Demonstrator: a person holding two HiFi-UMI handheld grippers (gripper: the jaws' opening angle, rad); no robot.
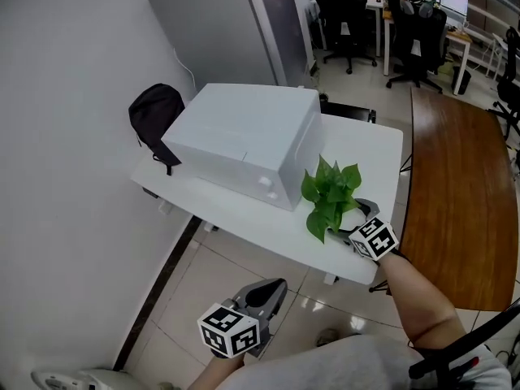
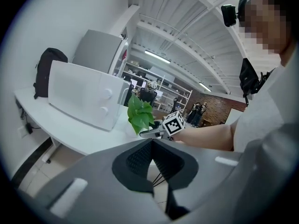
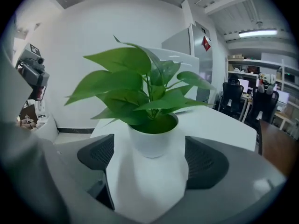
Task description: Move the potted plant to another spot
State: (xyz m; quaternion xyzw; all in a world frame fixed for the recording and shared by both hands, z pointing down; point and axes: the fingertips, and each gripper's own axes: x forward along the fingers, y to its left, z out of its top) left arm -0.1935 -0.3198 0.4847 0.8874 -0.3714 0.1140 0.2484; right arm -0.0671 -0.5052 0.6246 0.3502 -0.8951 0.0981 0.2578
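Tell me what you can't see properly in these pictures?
- Head view: the green leafy plant hides its own white pot.
- Left gripper view: the big white box-shaped appliance covers part of the black backpack.
- Left gripper view: the right gripper mostly hides that pot.

I find no text, brand or number that I can read. The left gripper and the right gripper each carry a cube printed only with black-and-white square patterns. The red sticker on the grey cabinet, upper right of the right gripper view, is too small to read.
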